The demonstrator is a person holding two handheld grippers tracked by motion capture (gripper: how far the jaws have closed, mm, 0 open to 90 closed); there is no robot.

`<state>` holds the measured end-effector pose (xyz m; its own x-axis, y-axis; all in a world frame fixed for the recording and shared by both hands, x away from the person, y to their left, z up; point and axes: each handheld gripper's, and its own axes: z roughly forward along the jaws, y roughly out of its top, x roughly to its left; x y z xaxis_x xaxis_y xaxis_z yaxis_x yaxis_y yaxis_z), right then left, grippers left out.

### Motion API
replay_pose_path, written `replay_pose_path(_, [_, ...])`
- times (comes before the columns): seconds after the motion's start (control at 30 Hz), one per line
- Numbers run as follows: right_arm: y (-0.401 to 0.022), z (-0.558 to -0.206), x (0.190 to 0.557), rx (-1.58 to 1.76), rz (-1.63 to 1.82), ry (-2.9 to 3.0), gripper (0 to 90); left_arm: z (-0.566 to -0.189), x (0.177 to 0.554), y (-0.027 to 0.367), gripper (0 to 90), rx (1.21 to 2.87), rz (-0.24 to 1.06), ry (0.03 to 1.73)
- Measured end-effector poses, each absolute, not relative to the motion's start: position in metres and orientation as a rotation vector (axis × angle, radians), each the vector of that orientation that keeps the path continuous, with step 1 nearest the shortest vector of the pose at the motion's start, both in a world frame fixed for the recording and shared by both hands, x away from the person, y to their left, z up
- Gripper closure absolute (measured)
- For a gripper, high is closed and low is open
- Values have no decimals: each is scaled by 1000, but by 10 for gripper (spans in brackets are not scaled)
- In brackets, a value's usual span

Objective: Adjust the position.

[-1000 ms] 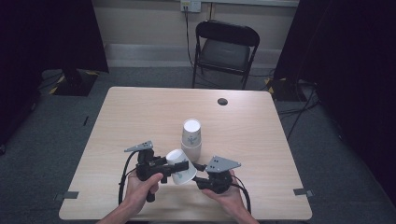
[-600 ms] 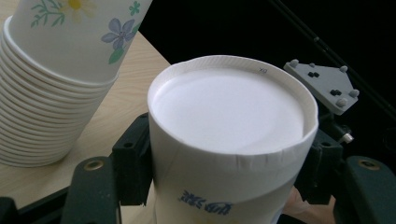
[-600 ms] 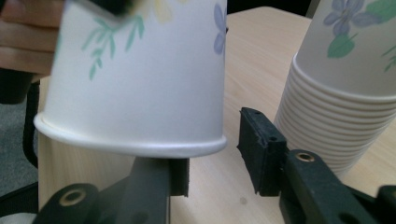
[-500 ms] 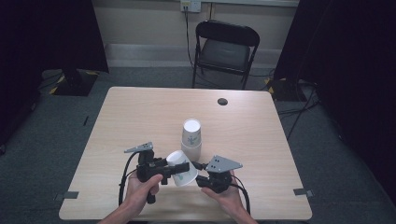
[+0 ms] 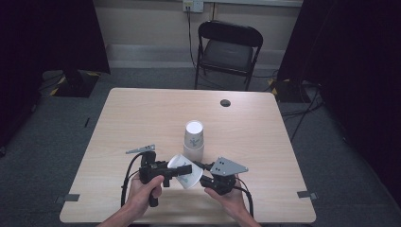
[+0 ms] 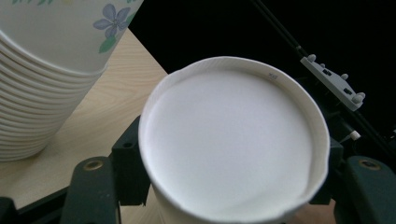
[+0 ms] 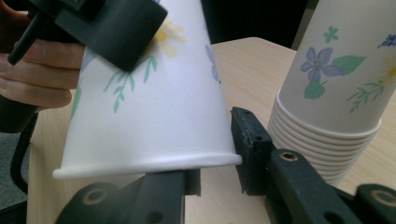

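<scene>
- While both hands work close together at the near edge of the table (image 5: 142,113), the high view shows a single paper cup (image 5: 185,171) held tilted between the left gripper (image 5: 182,169) and the right gripper (image 5: 201,178), just in front of the upside-down stack of cups (image 5: 194,139). My guess is this cup just came off the stack and is mid-handover or getting flipped.
- Same view: a small dark disc (image 5: 225,102) sits far off near the back edge, and a folding chair (image 5: 227,49) stands behind the table. Neither looks part of this.
- Over in the left gripper view you're staring straight at the cup's flat white bottom (image 6: 231,144), with a black pad on either side of the wall, so that gripper looks clamped on the cup. Stack of cups (image 6: 42,70) is just beside it, upside down, rims layered.
- Right gripper view: the cup (image 7: 149,102) hangs rim-down, floral print showing, the left gripper (image 7: 107,23) biting it up top. The right gripper's own jaws stand apart either side of the rim (image 7: 154,165); one pad seems to touch, but I can't tell if it's really gripping.
- Containers: can't see the cup's inside since it's mouth-down; nothing seems to be in it, and the stack holds only nested cups.
- Next move probably needs the right jaws to pinch the rim gently before the left lets go. Thin paper will crush easily.
</scene>
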<state>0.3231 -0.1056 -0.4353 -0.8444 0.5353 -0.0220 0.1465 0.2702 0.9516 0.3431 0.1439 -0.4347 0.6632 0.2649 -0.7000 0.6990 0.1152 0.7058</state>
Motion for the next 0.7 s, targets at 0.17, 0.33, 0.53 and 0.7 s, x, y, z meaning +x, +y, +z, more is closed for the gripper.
replay_pose_path(0.17, [-105, -434, 323, 600, 1599, 2203, 788, -434, 342, 146, 318, 1465, -375, 846])
replay_pose_path(0.33, [-107, -435, 322, 596, 1615, 2202, 803, -435, 341, 145, 311, 1463, -370, 831])
replay_pose_path(0.53, [-114, -435, 319, 612, 1619, 2189, 820, -431, 338, 138, 263, 1526, -283, 802])
replay_pose_path(0.7, [-118, -435, 321, 621, 1619, 2186, 833, -430, 335, 136, 212, 1587, -219, 756])
